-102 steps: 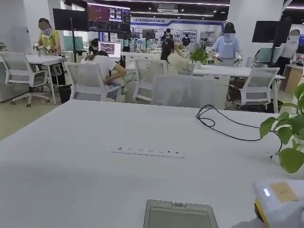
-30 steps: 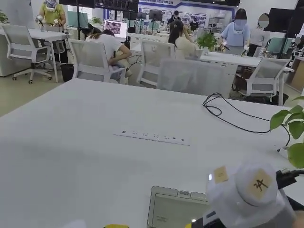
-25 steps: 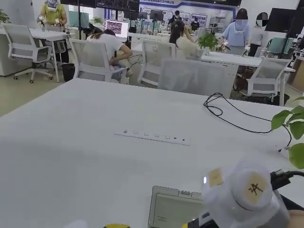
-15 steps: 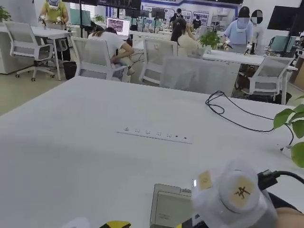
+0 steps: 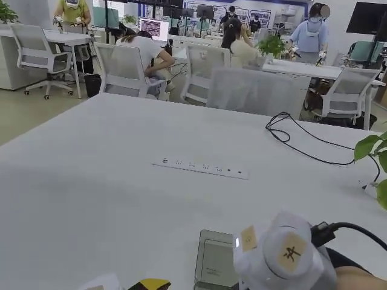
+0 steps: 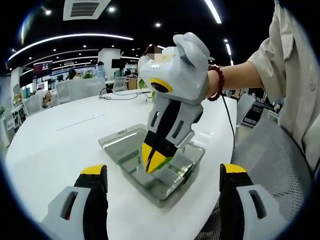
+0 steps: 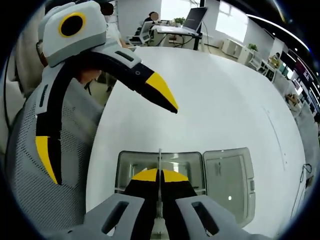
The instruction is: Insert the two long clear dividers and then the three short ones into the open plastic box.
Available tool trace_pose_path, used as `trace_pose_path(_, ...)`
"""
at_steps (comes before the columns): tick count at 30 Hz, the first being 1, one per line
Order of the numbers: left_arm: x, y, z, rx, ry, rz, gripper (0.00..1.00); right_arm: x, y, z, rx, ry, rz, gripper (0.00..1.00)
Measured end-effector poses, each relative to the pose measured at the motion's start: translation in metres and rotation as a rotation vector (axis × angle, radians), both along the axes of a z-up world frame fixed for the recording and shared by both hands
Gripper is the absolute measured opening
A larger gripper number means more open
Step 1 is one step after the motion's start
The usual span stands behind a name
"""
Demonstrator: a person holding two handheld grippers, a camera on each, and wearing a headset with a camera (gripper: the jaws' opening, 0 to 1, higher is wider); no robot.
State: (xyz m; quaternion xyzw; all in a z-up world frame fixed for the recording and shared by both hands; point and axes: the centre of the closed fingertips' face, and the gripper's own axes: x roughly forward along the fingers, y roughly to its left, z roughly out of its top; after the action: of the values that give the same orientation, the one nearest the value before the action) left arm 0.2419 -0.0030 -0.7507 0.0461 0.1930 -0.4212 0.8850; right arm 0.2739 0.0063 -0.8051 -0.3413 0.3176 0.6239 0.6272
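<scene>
While the right gripper points down into the open plastic box with its jaws pinched on a thin clear divider — seen edge-on — the left gripper hovers near the box on the white table, jaws spread wide, holding nothing

A yellow sticker on the right gripper bears one handwritten character, illegible.

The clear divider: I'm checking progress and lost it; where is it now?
In the right gripper view, the clear divider stands on edge in the shut jaws of the right gripper, over the open plastic box.
</scene>
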Motion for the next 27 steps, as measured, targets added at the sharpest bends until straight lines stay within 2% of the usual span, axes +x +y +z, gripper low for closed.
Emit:
trace_pose_path(11,-0.001,-0.001,-0.001,0.007,0.0,-0.005,0.95,-0.001,0.001,-0.01,-0.04,-0.003,0.012,0.02)
trace_pose_path(17,-0.001,-0.002,-0.001,0.002,0.0,-0.01,0.96,0.0,0.002,-0.018,-0.088,-0.01,0.022,0.02)
trace_pose_path(27,-0.001,-0.003,-0.001,0.005,-0.001,-0.013,0.96,0.0,0.002,-0.025,-0.158,0.019,0.023,0.02)
